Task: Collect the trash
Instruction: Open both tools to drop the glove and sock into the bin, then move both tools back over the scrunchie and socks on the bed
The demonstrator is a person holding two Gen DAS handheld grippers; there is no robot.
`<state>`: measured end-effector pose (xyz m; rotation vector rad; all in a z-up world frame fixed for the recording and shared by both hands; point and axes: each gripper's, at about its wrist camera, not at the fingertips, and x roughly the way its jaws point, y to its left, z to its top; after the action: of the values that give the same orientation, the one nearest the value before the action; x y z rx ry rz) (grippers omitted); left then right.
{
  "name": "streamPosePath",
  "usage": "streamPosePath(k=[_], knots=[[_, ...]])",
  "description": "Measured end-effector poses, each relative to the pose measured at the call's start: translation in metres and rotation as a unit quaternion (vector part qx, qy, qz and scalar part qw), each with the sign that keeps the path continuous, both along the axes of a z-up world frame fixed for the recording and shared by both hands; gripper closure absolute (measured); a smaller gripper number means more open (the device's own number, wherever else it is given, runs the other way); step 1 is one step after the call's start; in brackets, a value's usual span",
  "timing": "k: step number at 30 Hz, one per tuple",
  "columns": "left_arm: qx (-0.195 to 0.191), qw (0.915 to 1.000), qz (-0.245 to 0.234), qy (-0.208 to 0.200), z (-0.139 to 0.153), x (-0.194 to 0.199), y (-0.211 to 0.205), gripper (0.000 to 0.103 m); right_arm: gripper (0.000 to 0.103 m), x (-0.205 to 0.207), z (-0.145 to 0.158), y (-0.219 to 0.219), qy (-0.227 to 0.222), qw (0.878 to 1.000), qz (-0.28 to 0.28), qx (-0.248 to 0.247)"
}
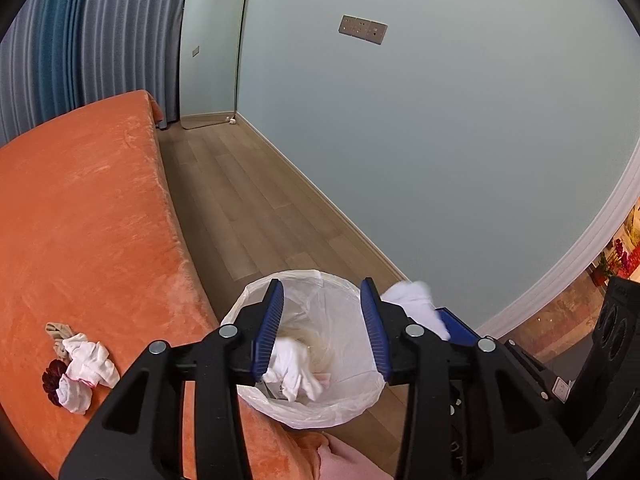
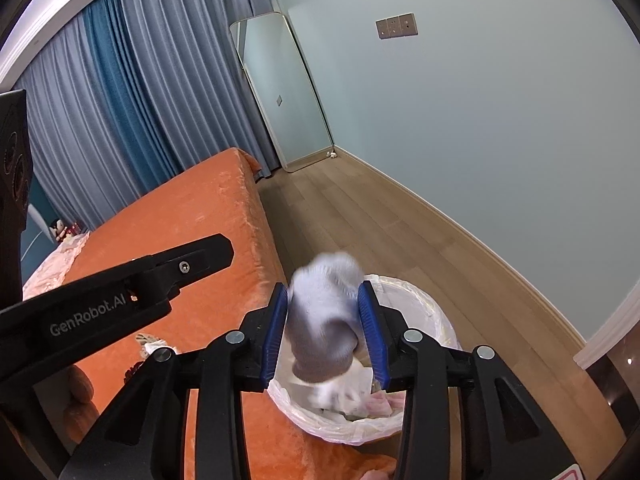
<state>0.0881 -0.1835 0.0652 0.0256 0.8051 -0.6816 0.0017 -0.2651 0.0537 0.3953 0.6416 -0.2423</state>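
The left gripper (image 1: 322, 330) hangs half open and empty over the bin (image 1: 256, 400). The right gripper (image 2: 325, 330), at its three o'clock, straddles a blurred sock (image 2: 324, 320), seemingly slipping free; it may snag the rim and miss.

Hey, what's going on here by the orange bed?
A person is clearing white socks off the orange bed into a lined trash bin on the floor. The left tool hangs open over the bin. The right tool has a blurred white sock between its pads. More socks lie on the bed.
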Motion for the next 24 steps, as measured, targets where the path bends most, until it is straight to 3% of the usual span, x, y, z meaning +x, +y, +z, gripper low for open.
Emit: streamPosePath(k=[19,24], knots=[[-0.013,0.9990,0.042,0.002,0.000,0.001,0.053,0.065,0.065,0.000,0.004,0.020,-0.001,1.000,0.021,-0.005],[-0.019,0.9980,0.060,0.002,0.001,0.004,0.078,0.065,0.058,0.003,0.008,0.035,-0.004,0.999,0.031,-0.011]])
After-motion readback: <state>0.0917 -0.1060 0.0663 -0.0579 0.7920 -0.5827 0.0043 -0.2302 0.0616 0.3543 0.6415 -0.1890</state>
